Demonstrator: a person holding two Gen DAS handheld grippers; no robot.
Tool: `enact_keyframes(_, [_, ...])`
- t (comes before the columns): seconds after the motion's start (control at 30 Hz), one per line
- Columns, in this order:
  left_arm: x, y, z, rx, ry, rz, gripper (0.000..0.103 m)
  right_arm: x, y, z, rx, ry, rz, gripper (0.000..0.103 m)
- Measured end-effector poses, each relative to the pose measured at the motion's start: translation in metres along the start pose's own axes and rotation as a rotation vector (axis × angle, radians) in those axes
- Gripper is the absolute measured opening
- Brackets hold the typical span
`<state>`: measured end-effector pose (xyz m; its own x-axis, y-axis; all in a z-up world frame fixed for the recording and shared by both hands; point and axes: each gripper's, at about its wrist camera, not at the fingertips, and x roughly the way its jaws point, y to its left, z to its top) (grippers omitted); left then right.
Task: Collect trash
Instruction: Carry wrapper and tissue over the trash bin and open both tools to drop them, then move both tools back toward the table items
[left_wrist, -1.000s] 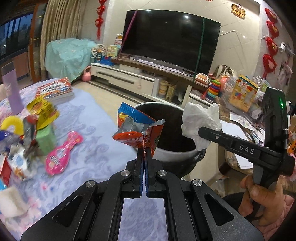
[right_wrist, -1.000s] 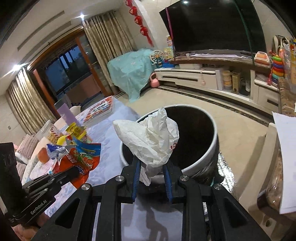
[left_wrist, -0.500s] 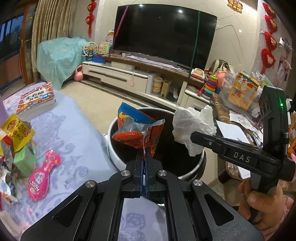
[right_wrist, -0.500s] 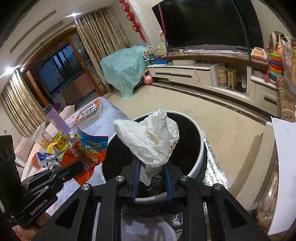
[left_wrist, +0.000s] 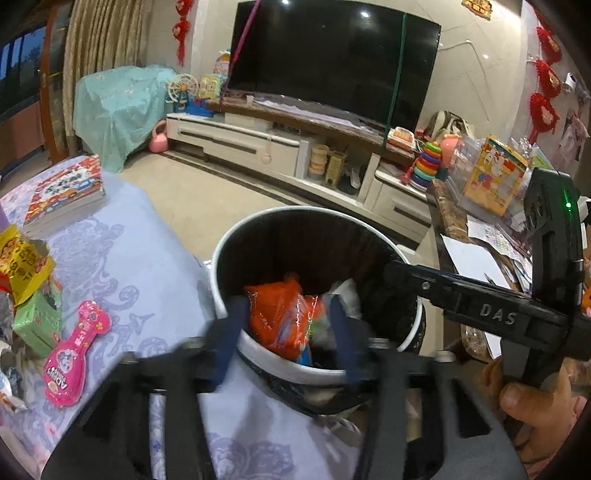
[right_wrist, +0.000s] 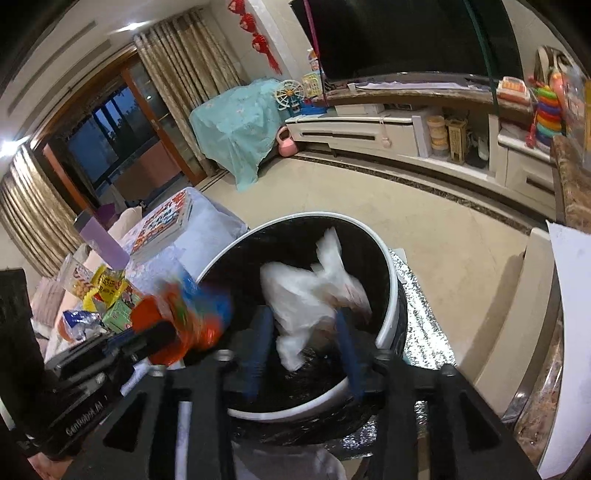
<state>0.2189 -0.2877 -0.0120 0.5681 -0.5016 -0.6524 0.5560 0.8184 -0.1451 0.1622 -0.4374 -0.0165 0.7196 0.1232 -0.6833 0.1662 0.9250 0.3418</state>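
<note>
A round bin (left_wrist: 229, 243) with a white rim and black liner stands beside the table. My left gripper (left_wrist: 286, 310) hangs over its near rim, jaws opening, and the orange snack bag (left_wrist: 280, 321) drops loose between the blurred fingers into the bin. My right gripper (right_wrist: 303, 317) is over the same bin (right_wrist: 391, 280), jaws opening too. The white plastic bag (right_wrist: 303, 291) falls free between its fingers, with neither pad pressing on it. In the right wrist view the snack bag (right_wrist: 192, 325) is a blur at the left gripper's tips.
The table's lavender cloth (left_wrist: 147, 266) carries a pink toy (left_wrist: 75, 354), a green box (left_wrist: 37, 321), a yellow wrapper (left_wrist: 22, 262) and a book (left_wrist: 66, 188). A cluttered side table (left_wrist: 476, 254) stands right of the bin. A TV cabinet (left_wrist: 258, 144) lines the far wall.
Both grippers went from shut to open over the bin. The snack bag and the white plastic bag left the jaws and are dropping into it.
</note>
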Motion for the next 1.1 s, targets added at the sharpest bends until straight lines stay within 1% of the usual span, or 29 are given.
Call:
enact_keyframes(0.03, [-0.002,0.001,-0.001,0.000,-0.007,0.007,0.056,0.000,-0.001,0.001,0.002,-0.003,-0.001,0.054])
enact_keyframes(0.07, [-0.004,0.003,-0.004,0.000,-0.008,0.013,0.056,-0.003,-0.002,0.000,0.007,-0.010,0.002,0.058])
enact_keyframes(0.17, [-0.010,0.010,-0.012,-0.014,-0.004,0.021,0.057,-0.008,-0.002,0.001,0.017,-0.025,0.013,0.062])
enact_keyframes(0.23, [-0.016,0.017,-0.018,-0.030,-0.003,0.034,0.060,-0.013,-0.002,0.000,0.022,-0.037,0.014,0.071])
enact_keyframes(0.27, [-0.019,0.022,-0.023,-0.045,-0.001,0.042,0.060,-0.015,0.000,-0.002,0.026,-0.043,0.019,0.077])
enact_keyframes(0.4, [-0.036,0.039,-0.038,-0.092,-0.005,0.063,0.061,-0.022,0.008,-0.008,0.033,-0.064,0.039,0.089])
enact_keyframes(0.6, [-0.070,0.062,-0.063,-0.147,-0.026,0.105,0.062,-0.028,0.030,-0.024,0.021,-0.069,0.080,0.093])
enact_keyframes(0.73, [-0.089,0.076,-0.079,-0.181,-0.035,0.130,0.063,-0.027,0.049,-0.037,-0.002,-0.057,0.106,0.094])
enact_keyframes(0.97, [-0.122,0.115,-0.113,-0.259,-0.043,0.190,0.064,-0.018,0.079,-0.058,-0.023,-0.018,0.157,0.094])
enact_keyframes(1.1, [-0.136,0.133,-0.125,-0.304,-0.047,0.215,0.065,-0.014,0.096,-0.069,-0.039,-0.002,0.176,0.094])
